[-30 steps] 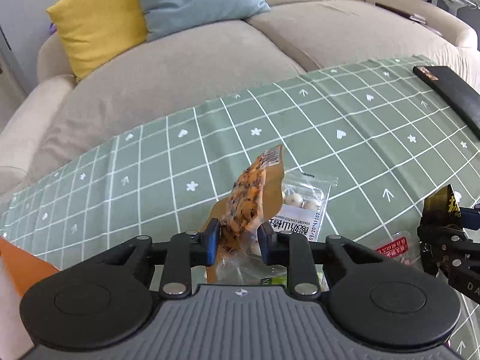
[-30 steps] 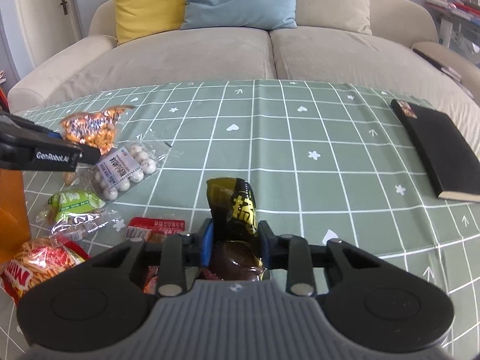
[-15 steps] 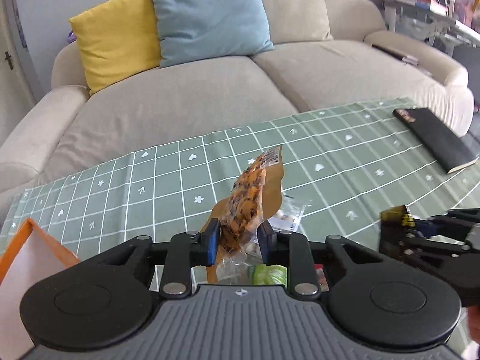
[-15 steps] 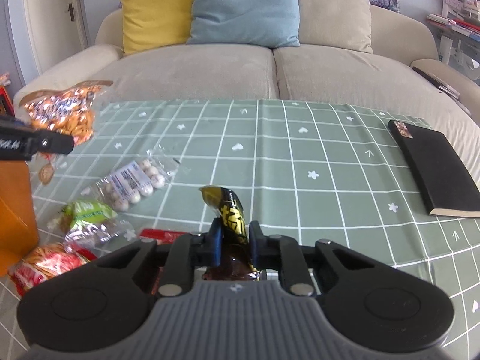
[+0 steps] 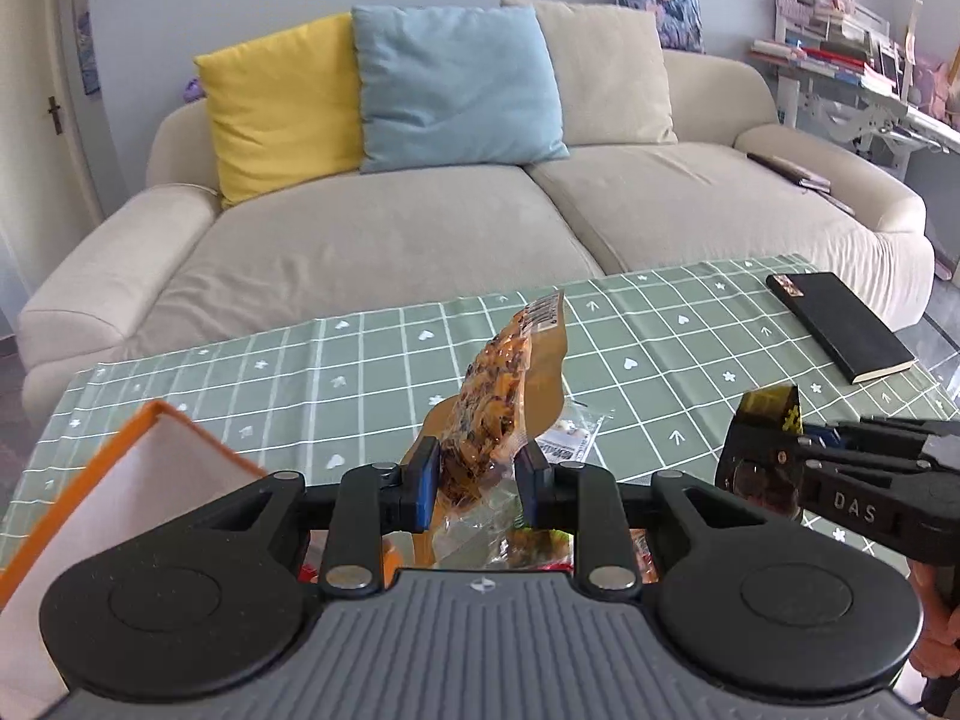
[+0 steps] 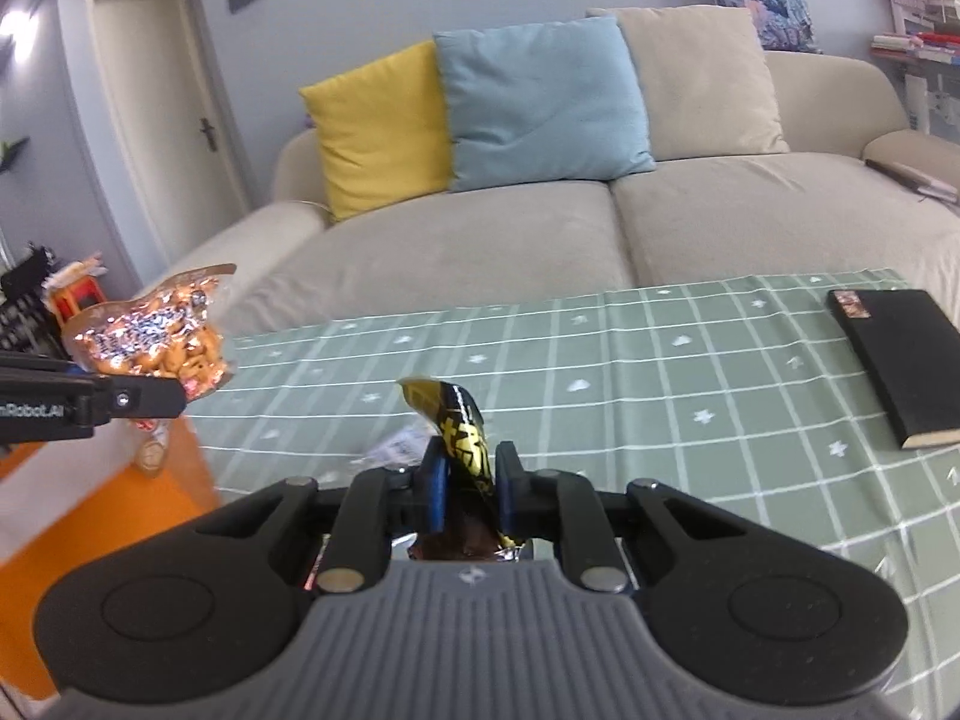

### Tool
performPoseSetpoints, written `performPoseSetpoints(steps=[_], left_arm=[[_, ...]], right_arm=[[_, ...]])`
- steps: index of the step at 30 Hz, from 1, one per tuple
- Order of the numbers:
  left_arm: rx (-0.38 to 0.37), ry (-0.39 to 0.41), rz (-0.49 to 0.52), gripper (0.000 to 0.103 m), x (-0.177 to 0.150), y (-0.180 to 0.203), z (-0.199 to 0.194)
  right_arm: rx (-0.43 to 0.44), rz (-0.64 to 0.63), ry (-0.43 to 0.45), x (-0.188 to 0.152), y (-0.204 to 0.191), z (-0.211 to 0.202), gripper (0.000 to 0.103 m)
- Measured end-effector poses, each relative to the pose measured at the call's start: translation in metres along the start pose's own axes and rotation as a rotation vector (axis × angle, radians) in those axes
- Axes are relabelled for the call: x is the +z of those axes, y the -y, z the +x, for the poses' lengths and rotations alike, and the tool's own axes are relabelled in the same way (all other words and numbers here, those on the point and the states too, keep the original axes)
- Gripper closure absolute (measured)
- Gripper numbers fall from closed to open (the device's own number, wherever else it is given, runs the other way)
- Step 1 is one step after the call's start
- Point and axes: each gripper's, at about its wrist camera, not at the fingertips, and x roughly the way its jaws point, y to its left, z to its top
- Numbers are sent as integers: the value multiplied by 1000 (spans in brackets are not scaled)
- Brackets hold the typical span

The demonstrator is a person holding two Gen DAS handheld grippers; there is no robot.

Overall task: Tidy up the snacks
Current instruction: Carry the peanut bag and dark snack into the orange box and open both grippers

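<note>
Above green tablecloth (image 5: 660,348), two tongs, left tongs (image 5: 477,474) gripping orange snack bag (image 5: 498,396), right tongs (image 6: 471,480) gripping black-yellow packet (image 6: 462,438)

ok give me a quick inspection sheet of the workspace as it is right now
Surface: table under a green grid-pattern cloth.
Job's things: orange snack bag and black-and-gold snack packet, both held off the table; more packets lie below the left gripper, mostly hidden; orange box with white inside at the left edge.
Clutter: black book on the table's far right.
Grippers: left gripper shut on the orange snack bag; right gripper shut on the black-and-gold snack packet.
Cables: nothing seen.
Surroundings: beige sofa with a yellow cushion and a blue cushion; cluttered desk at the right; white door at the left.
</note>
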Motion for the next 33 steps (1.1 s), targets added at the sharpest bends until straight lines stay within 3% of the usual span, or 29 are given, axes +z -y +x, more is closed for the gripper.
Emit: performPoseSetpoints(steps=[10, 16, 23, 28, 33], left_arm=[[55, 15, -86, 73, -21, -43, -42], [118, -22, -166, 73, -36, -86, -59], [126, -105, -250, 73, -61, -127, -66], [113, -162, -293, 73, -77, -146, -63], [84, -228, -324, 73, -92, -159, -54]], right_arm=[[135, -33, 22, 0, -60, -38, 91], [231, -56, 20, 13, -111, -45, 91], [320, -86, -3, 28, -175, -38, 91], [339, -159, -56, 27, -225, -21, 91], [302, -276, -173, 27, -264, 15, 91]])
